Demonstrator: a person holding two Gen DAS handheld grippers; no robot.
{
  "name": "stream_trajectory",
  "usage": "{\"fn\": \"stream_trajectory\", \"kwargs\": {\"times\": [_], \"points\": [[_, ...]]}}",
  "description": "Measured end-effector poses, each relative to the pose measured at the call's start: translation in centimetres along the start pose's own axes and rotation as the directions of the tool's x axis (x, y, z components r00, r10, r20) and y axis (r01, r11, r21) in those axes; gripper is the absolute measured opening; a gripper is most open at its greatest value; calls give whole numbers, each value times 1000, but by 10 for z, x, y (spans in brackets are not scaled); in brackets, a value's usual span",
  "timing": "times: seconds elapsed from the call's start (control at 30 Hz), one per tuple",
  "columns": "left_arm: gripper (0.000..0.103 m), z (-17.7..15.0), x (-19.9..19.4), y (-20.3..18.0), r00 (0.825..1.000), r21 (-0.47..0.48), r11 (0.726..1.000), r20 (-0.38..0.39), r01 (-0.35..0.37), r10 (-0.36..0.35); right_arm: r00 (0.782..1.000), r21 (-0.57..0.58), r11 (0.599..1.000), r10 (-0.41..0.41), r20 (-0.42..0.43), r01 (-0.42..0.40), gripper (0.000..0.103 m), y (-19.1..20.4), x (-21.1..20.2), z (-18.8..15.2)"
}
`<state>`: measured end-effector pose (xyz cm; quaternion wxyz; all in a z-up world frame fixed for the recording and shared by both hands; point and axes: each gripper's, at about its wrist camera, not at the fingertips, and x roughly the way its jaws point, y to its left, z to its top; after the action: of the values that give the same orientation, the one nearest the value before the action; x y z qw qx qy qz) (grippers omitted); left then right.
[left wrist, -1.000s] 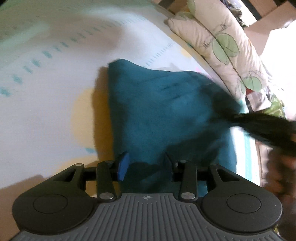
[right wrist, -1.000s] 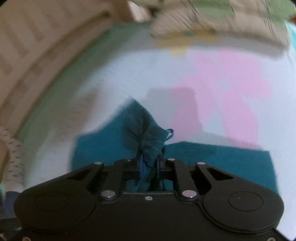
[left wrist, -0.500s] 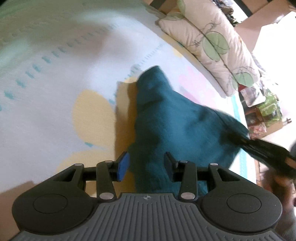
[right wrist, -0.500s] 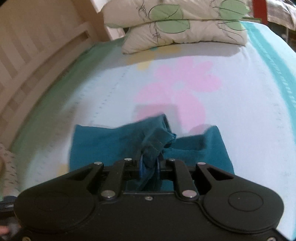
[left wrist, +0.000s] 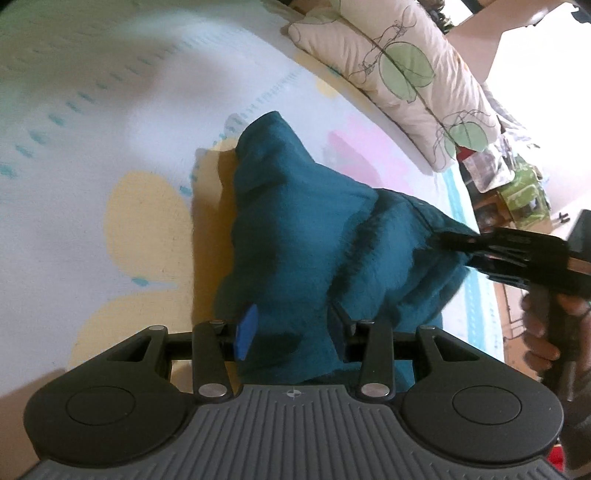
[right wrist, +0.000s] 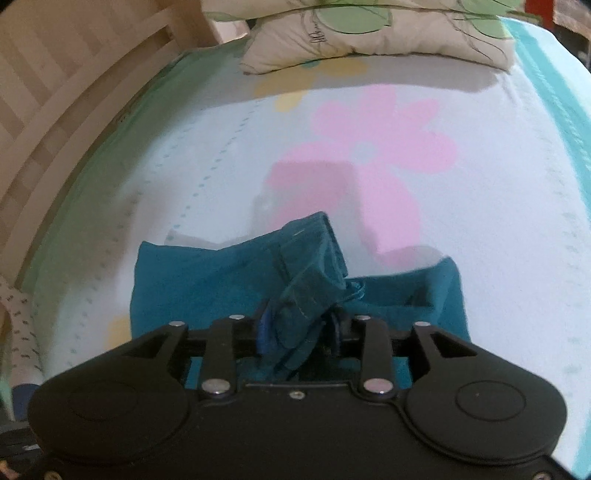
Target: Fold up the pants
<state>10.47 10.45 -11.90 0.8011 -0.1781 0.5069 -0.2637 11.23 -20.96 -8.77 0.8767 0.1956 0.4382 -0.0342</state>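
Observation:
Teal pants (left wrist: pixel 303 221) lie bunched on the flowered bed sheet (left wrist: pixel 110 140), with their near part lifted. My left gripper (left wrist: pixel 291 328) is shut on a thick fold of them, cloth filling the gap between its fingers. At the right of the left wrist view my right gripper (left wrist: pixel 456 243) sits at another raised edge of the pants. In the right wrist view the right gripper (right wrist: pixel 299 325) has its jaws opening. A bundle of the pants (right wrist: pixel 207 273) still sits loosely between them, and a hem with a thread sticks out ahead.
A leaf-print pillow (left wrist: pixel 399 70) (right wrist: pixel 369 33) lies at the head of the bed. A wooden headboard (right wrist: pixel 55 92) runs along the left. A person's hand (left wrist: pixel 546 332) holds the right gripper's handle. Clutter (left wrist: pixel 517 184) stands beyond the bed's edge.
The right gripper's jaws have spread apart around the cloth they were pinching. It has carried that edge across, so the flat pants now sit bunched. The left gripper has kept its grip.

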Motion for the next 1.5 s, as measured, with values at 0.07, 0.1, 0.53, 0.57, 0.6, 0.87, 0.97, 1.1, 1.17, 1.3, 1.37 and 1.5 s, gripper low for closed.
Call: {"fn": "stream_trajectory", "kwargs": {"times": [0.07, 0.1, 0.53, 0.57, 0.6, 0.87, 0.97, 1.1, 1.17, 1.3, 1.37, 1.5], "points": [[40, 0, 2, 1, 1000, -3, 1000, -5, -2, 2, 1000, 21, 1000, -12, 27, 12, 54, -7, -10, 0], [40, 0, 2, 1, 1000, -3, 1000, -7, -3, 3, 999, 28, 999, -23, 38, 22, 54, -10, -14, 2], [40, -3, 3, -9, 1000, 51, 999, -22, -15, 16, 994, 37, 999, 24, -104, -20, 59, -45, 54, 30], [40, -3, 3, -10, 999, 59, 998, -24, -20, 22, 990, 52, 997, 58, -125, -52, 59, -48, 62, 29], [40, -3, 3, -11, 999, 65, 998, -25, -23, 25, 985, 75, 993, 100, -139, -90, 59, -51, 67, 29], [40, -7, 7, -13, 999, 58, 998, -33, -5, 7, 972, 58, 972, 232, -36, -229, 16, -18, 41, 39], [40, -4, 5, -9, 1000, 40, 999, -28, -12, 13, 958, -12, 958, 287, 13, -287, 16, 21, 11, 51], [40, -9, -8, -16, 1000, 76, 997, -2, 8, -8, 933, -71, 933, 357, 45, -354, 16, 71, -16, 62], [40, -15, -14, -24, 1000, 113, 993, 12, 22, -24, 919, -87, 918, 392, 37, -388, 16, 88, -22, 63], [40, -34, -13, -36, 999, 163, 985, -21, 53, -50, 929, -144, 921, 369, 33, -361, 16, 114, -28, 64], [40, -41, -10, -37, 998, 173, 983, -37, 58, -52, 941, -154, 933, 335, 43, -325, 16, 117, -32, 58], [40, -45, -8, -25, 997, 122, 991, -49, 58, -52, 946, -105, 945, 318, 58, -311, 16, 100, -49, 39]]}}
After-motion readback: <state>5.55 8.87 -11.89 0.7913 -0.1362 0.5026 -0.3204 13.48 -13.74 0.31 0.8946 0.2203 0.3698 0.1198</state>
